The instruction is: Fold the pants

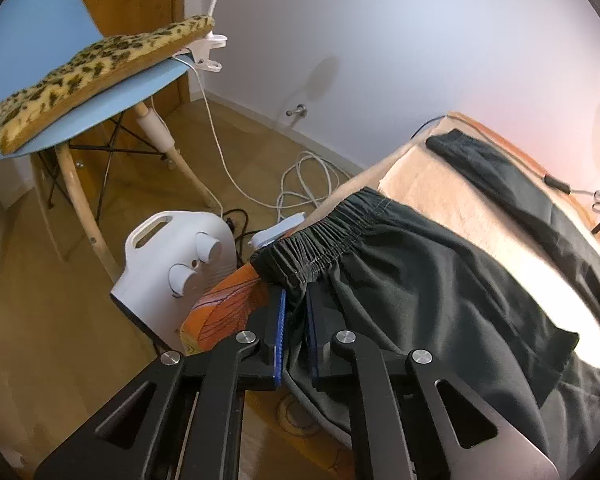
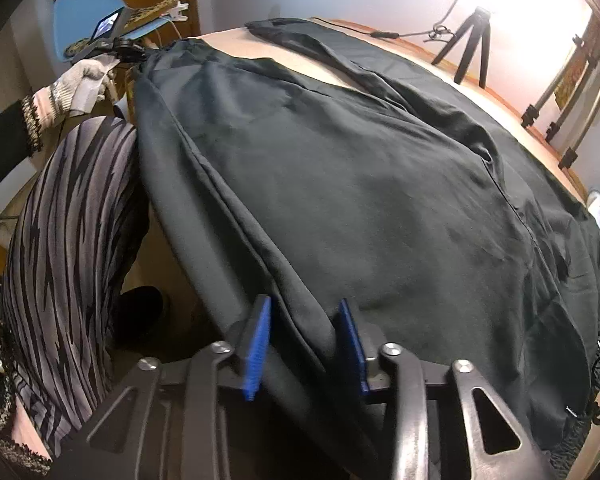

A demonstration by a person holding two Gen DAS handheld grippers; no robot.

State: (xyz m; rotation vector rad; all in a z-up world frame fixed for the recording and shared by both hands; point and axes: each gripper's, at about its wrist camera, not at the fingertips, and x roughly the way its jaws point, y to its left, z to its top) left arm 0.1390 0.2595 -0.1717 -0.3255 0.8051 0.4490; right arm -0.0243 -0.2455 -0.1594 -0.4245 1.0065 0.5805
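Dark green-black pants lie spread over a beige-covered table. Their elastic waistband hangs over the table's left end. My left gripper is shut on the fabric just below the waistband corner, with cloth pinched between its blue pads. It also shows far off in the right wrist view, held by a gloved hand. My right gripper straddles the near side edge of the pants; its jaws stand apart with a fold of cloth between them.
A white fan heater, an orange cushion and white cables are on the wooden floor by the table's left end. A blue chair carries a leopard cushion. Tripods and a bright lamp stand at the table's far side.
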